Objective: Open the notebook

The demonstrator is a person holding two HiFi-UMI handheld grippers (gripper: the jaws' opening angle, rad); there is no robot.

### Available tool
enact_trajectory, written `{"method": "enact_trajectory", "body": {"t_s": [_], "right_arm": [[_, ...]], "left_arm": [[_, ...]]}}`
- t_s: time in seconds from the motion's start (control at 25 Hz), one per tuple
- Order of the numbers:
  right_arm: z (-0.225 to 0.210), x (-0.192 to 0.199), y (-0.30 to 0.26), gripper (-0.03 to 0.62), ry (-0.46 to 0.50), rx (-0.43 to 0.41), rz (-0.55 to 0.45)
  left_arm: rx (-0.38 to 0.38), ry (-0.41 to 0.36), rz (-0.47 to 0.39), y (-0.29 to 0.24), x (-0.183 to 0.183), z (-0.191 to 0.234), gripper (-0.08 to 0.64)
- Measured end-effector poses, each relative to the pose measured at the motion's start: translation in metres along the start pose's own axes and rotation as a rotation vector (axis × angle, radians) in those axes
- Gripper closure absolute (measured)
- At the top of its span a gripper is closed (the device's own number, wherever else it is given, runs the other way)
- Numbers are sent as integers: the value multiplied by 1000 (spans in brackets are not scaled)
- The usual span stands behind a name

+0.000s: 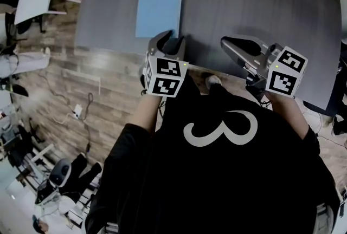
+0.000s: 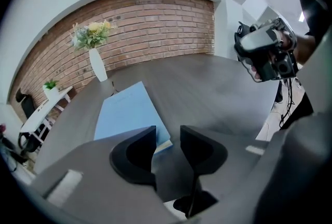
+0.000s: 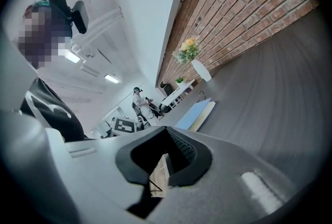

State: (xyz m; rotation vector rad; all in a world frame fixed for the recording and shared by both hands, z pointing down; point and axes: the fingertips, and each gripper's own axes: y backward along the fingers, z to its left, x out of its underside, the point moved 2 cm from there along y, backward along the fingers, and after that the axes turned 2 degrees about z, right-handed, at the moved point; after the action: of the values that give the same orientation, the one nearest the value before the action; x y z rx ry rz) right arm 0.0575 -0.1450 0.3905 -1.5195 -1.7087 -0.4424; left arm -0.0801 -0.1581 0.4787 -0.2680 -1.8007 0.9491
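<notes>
A white figure like a 3 [image 1: 221,129] is showing on the person's black shirt [image 1: 179,184]. Any print on the notebook [image 1: 159,6] cover is too small to read. The light-blue notebook is lying closed and flat on the grey table [image 1: 255,0]. By the table's far edge, near a brick wall [image 2: 155,26], a white vase [image 2: 97,66] is holding yellow flowers [image 2: 92,32] and greenery. The left gripper [image 1: 170,42] is pointing down at the notebook's near corner. Its jaws are standing wide with only bare table between them, and the corner is sitting just beyond its left jaw. The right gripper [image 1: 227,42] is hovering over the table apart from the notebook, jaws meeting at the tips and gripping nothing.
</notes>
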Motion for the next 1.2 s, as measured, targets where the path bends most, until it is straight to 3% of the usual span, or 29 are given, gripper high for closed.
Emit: {"method": "enact_trajectory", "body": {"t_s": [0.64,0.88,1.2], "right_arm": [[-7,10,7,591,-19,12,-2],[-9,10,8,591,-21,8,-2],[-7,10,8,591,-10,-2,-6]], "left_arm": [[-42,-70,69,-19,15,9,414],[-80,-158,92,-22,16,7,412],[-70,-147,134,-23,23,12,489]]}}
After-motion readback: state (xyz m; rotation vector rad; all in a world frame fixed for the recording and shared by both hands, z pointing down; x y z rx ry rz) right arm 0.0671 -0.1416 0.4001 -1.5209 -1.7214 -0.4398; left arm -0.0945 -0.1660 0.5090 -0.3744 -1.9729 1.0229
